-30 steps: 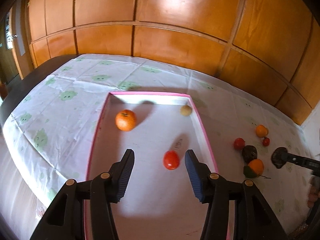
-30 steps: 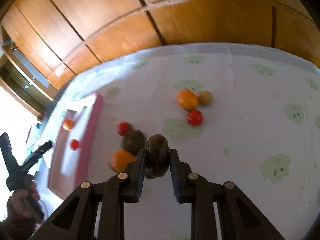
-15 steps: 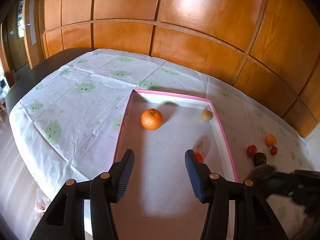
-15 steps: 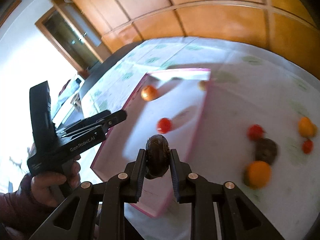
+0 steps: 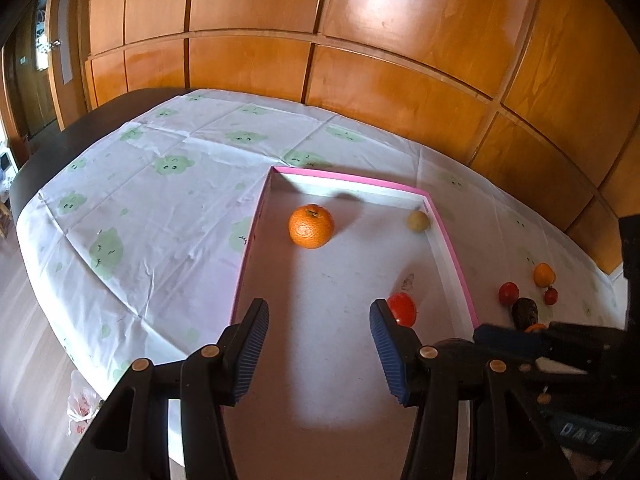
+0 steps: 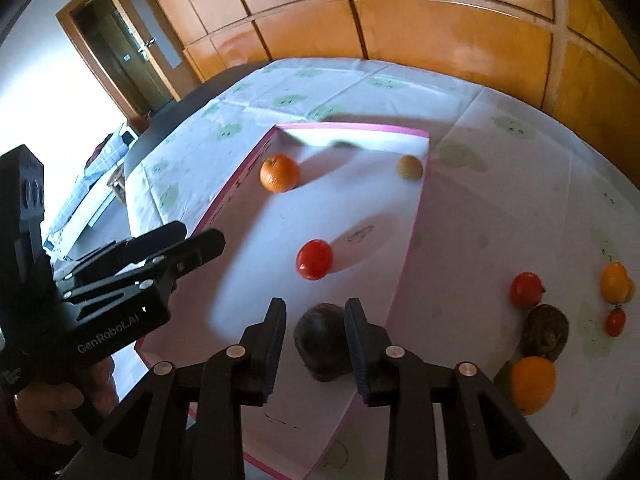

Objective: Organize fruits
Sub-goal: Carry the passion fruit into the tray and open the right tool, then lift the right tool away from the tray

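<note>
Wood-panelled wall behind the clothed table. Your right gripper, a second ago beside the loose fruit, is now over the pink tray's near right corner, jaws opening around the dark fruit: release underway. Your left gripper hovers half-open, empty.

table: dark top, covered by a white tablecloth printed with green cloud faces, creased. directly on the cloth: pink-rimmed shallow tray, near centre. loose fruit to the right of the tray, clustered: red tomato; dark wrinkled fruit just beside it; orange fruit nearest, touching the dark one; yellow-orange fruit further right; small red cherry tomato just below it.
</note>
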Demonstrator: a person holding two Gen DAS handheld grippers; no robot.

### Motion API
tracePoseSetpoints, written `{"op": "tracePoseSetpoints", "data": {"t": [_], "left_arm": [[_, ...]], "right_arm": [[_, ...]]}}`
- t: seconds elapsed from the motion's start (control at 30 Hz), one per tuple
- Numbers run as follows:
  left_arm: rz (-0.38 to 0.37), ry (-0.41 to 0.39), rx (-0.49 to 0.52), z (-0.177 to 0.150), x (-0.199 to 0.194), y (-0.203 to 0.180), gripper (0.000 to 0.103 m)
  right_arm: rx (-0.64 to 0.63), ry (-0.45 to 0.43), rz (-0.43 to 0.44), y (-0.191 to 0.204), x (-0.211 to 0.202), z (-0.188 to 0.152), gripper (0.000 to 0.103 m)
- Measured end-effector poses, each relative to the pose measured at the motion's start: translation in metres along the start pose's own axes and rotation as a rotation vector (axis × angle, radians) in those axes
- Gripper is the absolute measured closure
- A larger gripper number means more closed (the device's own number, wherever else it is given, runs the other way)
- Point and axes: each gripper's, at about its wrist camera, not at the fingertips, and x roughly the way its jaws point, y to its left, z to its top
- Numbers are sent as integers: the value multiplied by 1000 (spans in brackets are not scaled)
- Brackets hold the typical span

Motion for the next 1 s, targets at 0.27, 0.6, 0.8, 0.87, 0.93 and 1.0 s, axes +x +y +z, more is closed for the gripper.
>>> {"op": "tracePoseSetpoints", "data": {"t": [0.27,0.6,0.8,0.87,0.93,1.0], "left_arm": [[-7,-14,35,-1,-5,-11,50],[-29,-35,93,-3,-13,-29,44],[-38,-31,128,-4,-14,-39,44],[-41,-27,138,-4,-13,-43,44],[-45,-25,147,-5,-14,-45,44],[-49,-22,161,-5,-14,-49,44]], "right_arm": [[21,-50,-19,-7,-23,-5,73],[35,-84,-84,-26,-48,-17,72],[61,-94,-119,-45,-61,-26,72],[65,-101,-140,-52,-68,-28,72],[70,-109,-162,-59,-75,-29,72],[80,-117,-185,-69,-82,-31,72]]}}
